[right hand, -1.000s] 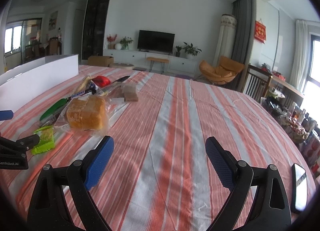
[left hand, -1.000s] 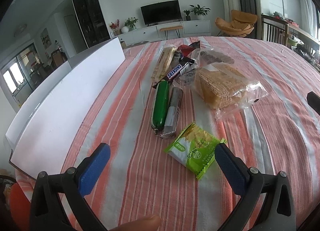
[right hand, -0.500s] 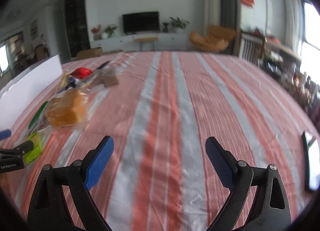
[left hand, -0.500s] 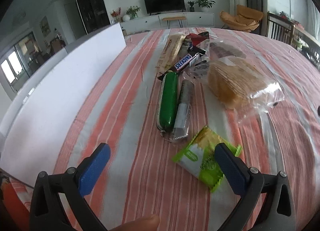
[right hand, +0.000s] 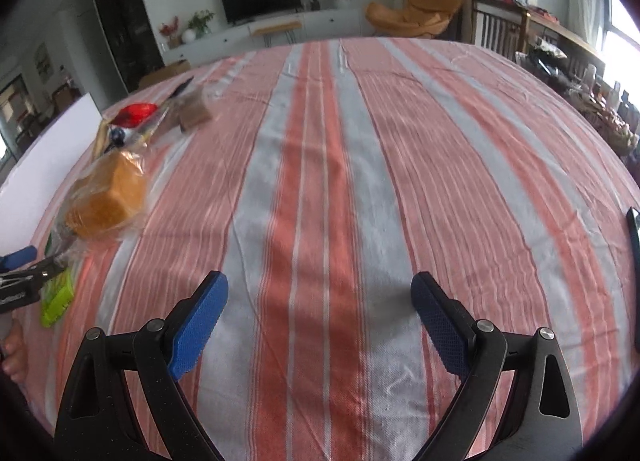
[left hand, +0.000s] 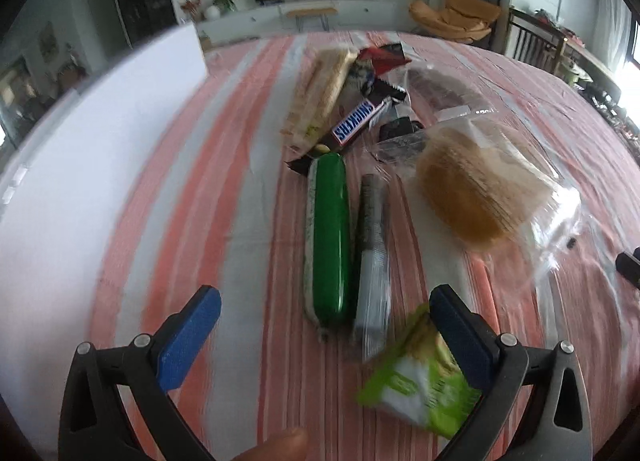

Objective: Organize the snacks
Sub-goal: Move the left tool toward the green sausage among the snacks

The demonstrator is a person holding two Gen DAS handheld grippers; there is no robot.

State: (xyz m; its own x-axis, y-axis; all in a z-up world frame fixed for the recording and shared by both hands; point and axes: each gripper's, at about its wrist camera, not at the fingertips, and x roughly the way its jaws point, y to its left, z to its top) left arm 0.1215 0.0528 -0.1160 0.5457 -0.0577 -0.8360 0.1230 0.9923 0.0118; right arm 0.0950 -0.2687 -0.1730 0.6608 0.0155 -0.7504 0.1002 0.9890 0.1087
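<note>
Snacks lie in a loose row on the striped tablecloth (left hand: 224,165). In the left wrist view a green sausage-shaped pack (left hand: 329,237) and a grey-and-white stick pack (left hand: 373,253) lie side by side just ahead of my left gripper (left hand: 326,325), which is open and empty. A lime-green cracker packet (left hand: 420,385) lies under its right finger. A bagged loaf (left hand: 476,189), a Snickers bar (left hand: 356,121) and a long wafer pack (left hand: 320,93) lie farther off. My right gripper (right hand: 320,321) hangs open over bare cloth, with the loaf (right hand: 108,197) far to its left.
A white box wall (left hand: 80,133) runs along the table's left side. A dark phone (right hand: 634,233) lies at the right edge of the cloth. A red packet (right hand: 136,113) and a brown snack (right hand: 192,109) sit at the far end of the row. Chairs stand beyond the table.
My left gripper has moved forward and down toward the green pack and the lime packet. My right gripper has tilted down and swung over the bare middle of the cloth.
</note>
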